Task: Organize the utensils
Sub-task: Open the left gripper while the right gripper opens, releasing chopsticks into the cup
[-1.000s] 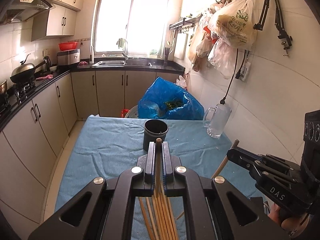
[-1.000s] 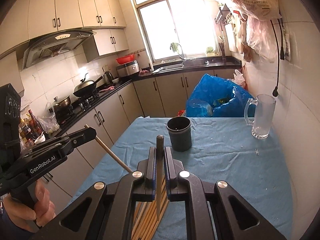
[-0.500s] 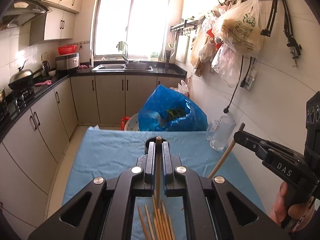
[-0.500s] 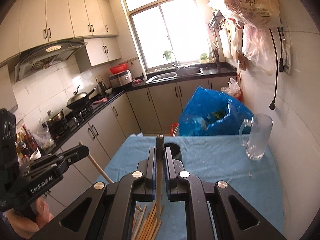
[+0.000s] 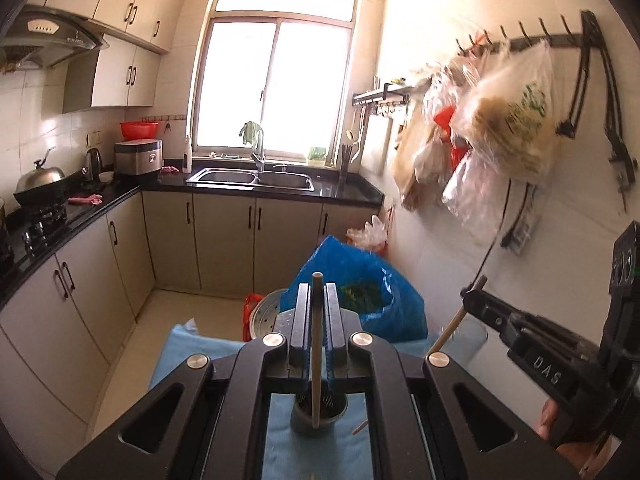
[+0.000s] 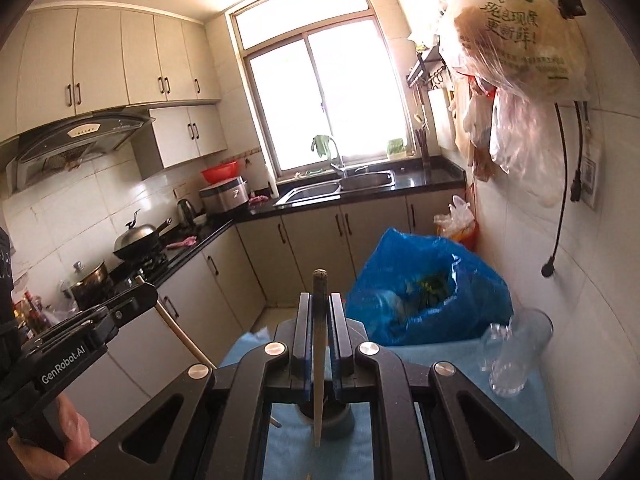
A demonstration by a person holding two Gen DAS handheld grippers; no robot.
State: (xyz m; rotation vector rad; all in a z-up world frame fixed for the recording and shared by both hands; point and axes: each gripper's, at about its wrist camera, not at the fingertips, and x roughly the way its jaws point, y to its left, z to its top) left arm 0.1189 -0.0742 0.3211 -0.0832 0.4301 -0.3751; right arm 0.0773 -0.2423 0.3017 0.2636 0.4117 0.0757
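Observation:
My left gripper [image 5: 317, 294] is shut on a wooden chopstick [image 5: 316, 360] that stands upright between its jaws. The stick's lower end hangs over the mouth of the dark cup [image 5: 304, 420], seen below between the gripper's arms. My right gripper [image 6: 319, 302] is shut on a second chopstick [image 6: 319, 380], whose tip hangs over the same cup [image 6: 340, 414]. In the left wrist view the right gripper [image 5: 474, 300] and its chopstick [image 5: 450, 330] are at the right. The right wrist view has the left gripper [image 6: 142, 294] with its stick [image 6: 180, 332] at the left.
The table [image 5: 188, 356] has a blue cloth. A clear glass mug [image 6: 516, 354] stands near the right wall. A blue plastic bag [image 6: 420, 292] bulges beyond the table's far edge. Plastic bags [image 5: 504, 120] hang on the right wall. Cabinets line the left side.
Both grippers have risen and gone forward with their chopsticks. The cup, earlier ahead of the jaws, now sits below them. The loose chopsticks on the cloth have dropped out of view.

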